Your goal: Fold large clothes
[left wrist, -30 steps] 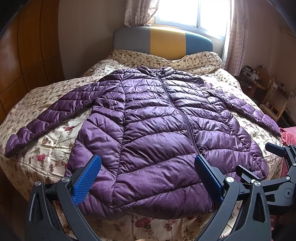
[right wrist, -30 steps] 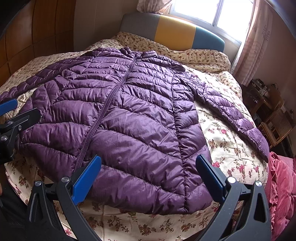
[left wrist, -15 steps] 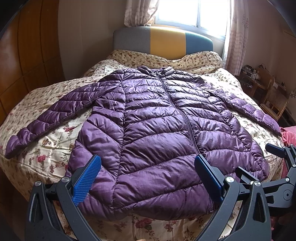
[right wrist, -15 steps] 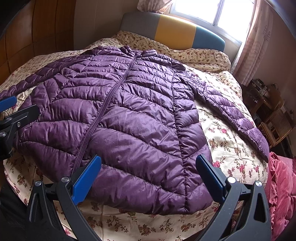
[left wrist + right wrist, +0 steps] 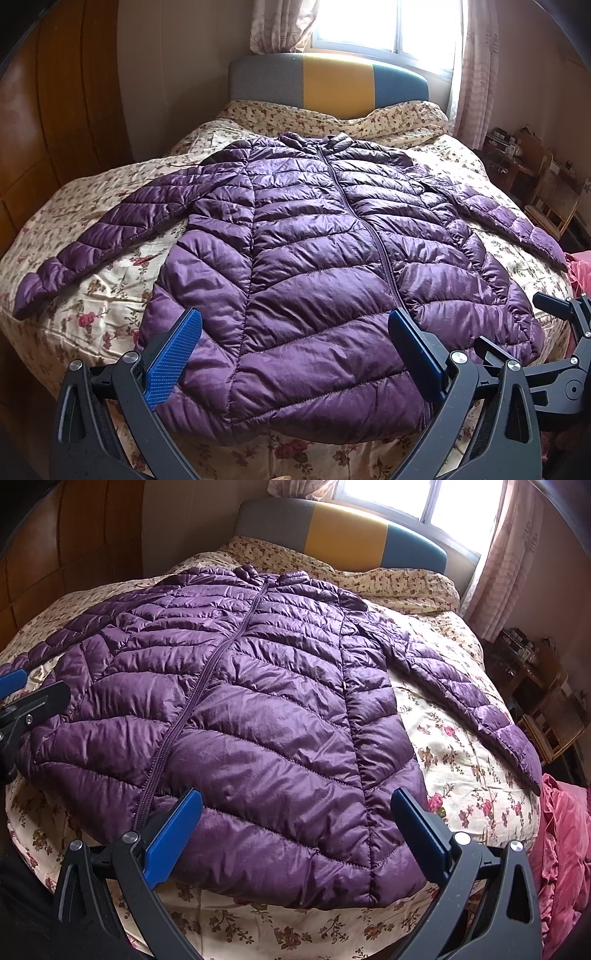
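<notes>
Along the left wall runs glossy brown wood panelling (image 5: pixel 44 155), smooth and divided into rectangular panels. Next to it the bed (image 5: pixel 92 295) is covered in a cream cotton-looking cover printed with small red and brown flowers, slightly rumpled. Spread flat across it, front up and zipped shut, lies the purple puffer jacket (image 5: pixel 314 266): shiny, lightly crinkled fabric quilted in puffy chevron channels, collar toward the headboard, hem at the near edge of the bed, both sleeves stretched outward and down. Its left-hand sleeve (image 5: pixel 96 243) tapers to a rounded cuff on the floral cover. The left gripper (image 5: pixel 295 350) hangs above the hem with its black plastic arms spread wide, blue pads (image 5: pixel 171 356) textured with a fine grid, gripping nothing. The right gripper (image 5: pixel 295 830) sits just beside it over the jacket's right half, equally wide apart and holding nothing. Behind the jacket stands a padded headboard (image 5: pixel 328 83) in grey, yellow and teal blocks, under a bright window with pale patterned curtains (image 5: pixel 476 74). At the far right are wooden furniture (image 5: pixel 543 701) and a bunched red velvety blanket (image 5: pixel 565 849). No brand tag or writing is legible on anything.
</notes>
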`<action>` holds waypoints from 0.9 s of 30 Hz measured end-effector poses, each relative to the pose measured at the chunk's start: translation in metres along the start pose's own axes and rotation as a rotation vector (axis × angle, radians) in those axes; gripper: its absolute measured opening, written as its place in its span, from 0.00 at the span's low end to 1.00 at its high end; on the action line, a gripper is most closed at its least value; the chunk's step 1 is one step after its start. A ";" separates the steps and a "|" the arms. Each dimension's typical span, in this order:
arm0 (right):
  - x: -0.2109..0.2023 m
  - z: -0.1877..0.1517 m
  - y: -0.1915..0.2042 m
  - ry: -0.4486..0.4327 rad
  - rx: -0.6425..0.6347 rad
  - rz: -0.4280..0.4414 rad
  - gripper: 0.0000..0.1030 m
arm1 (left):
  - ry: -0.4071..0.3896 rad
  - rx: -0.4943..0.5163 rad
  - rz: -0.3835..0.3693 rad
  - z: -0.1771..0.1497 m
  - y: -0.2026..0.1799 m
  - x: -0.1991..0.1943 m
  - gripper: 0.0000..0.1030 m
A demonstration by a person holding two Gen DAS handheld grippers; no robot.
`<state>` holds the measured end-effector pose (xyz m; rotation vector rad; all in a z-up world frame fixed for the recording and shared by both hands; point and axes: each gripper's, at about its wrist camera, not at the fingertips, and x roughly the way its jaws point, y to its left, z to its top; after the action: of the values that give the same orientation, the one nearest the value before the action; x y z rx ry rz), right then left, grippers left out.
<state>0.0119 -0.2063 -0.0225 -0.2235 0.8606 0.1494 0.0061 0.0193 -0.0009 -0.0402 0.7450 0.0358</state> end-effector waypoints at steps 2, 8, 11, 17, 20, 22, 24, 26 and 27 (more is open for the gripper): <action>0.001 0.000 -0.001 0.003 0.004 -0.001 0.98 | 0.003 0.002 0.007 0.000 -0.006 0.004 0.97; 0.008 0.002 -0.013 0.027 0.043 -0.016 0.98 | 0.019 0.001 0.017 0.003 -0.006 0.011 0.97; 0.013 0.005 -0.027 0.041 0.089 -0.024 0.98 | 0.027 0.003 0.023 0.005 -0.005 0.017 0.97; 0.032 0.014 -0.070 0.079 0.195 -0.060 0.98 | 0.055 0.020 0.028 0.014 -0.007 0.033 0.97; 0.052 0.018 -0.103 0.118 0.269 -0.082 0.98 | 0.066 0.013 0.006 0.023 -0.007 0.044 0.97; 0.064 0.019 -0.125 0.140 0.319 -0.096 0.98 | 0.075 0.017 -0.004 0.031 -0.007 0.053 0.97; 0.074 0.018 -0.149 0.155 0.373 -0.103 0.98 | 0.083 0.026 -0.007 0.039 -0.008 0.064 0.97; 0.085 0.017 -0.176 0.165 0.445 -0.111 0.98 | 0.095 0.030 -0.017 0.049 -0.008 0.076 0.97; 0.089 0.017 -0.184 0.172 0.471 -0.117 0.98 | 0.103 0.025 -0.014 0.054 -0.007 0.084 0.97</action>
<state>0.1216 -0.3759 -0.0553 0.1568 1.0255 -0.1851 0.1050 0.0166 -0.0179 -0.0232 0.8481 0.0114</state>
